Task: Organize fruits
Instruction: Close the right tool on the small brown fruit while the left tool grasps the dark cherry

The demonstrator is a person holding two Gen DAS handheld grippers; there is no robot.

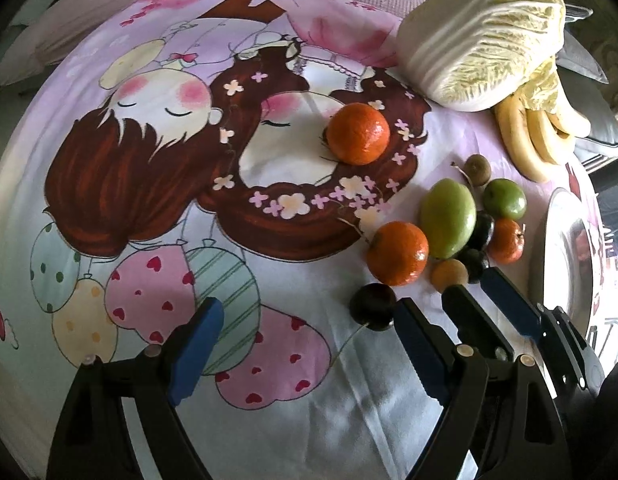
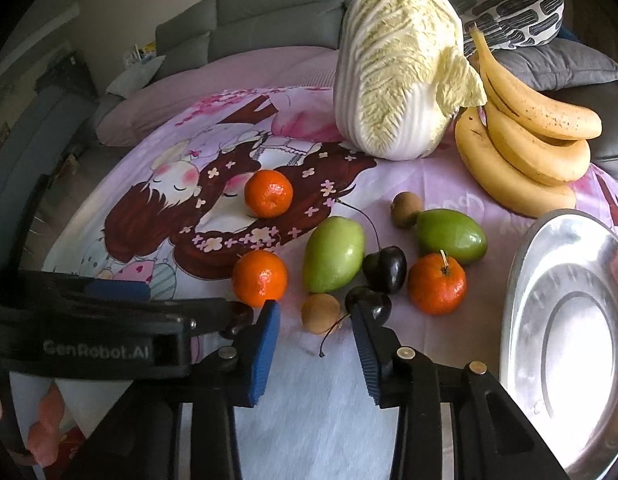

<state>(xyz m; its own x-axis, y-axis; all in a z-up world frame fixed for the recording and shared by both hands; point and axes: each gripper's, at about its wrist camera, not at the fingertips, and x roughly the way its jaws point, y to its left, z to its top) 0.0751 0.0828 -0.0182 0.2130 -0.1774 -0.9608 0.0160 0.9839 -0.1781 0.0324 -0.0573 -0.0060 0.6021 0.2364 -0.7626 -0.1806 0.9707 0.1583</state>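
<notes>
Softly lit, the tabletop (image 2: 317,420) wore a smooth printed cloth (image 1: 149,184) of cartoon faces, small flowers and dotted balloons. Fruit lay clustered near its right side: three glossy, dimpled mandarins (image 2: 260,278), two waxy green mangoes (image 2: 333,255), two fuzzy brown kiwis (image 2: 405,209), a pair of dark shiny cherries (image 2: 385,269) and a small tan longan (image 2: 321,313) with a thin stem. One mandarin (image 2: 268,193) sat apart on the printed hair. Behind them rested a ribbed, crinkled napa cabbage (image 2: 401,72) and a curved bunch of speckled bananas (image 2: 525,148) touching it. A round polished metal plate (image 2: 521,280) lay bare at the right edge, just beside the cluster.

The left gripper (image 1: 305,344), black-framed with blue ridged pads, hung wide apart above the cloth, nothing between its fingers; a lone dark cherry (image 1: 373,306) sat just beside its right pad. The right gripper (image 2: 315,344) pointed down at the front of the cluster, its jaws narrowed but not touching, holding nothing; the longan lay just beyond the gap, and the nearer cherry sat behind its right finger.
</notes>
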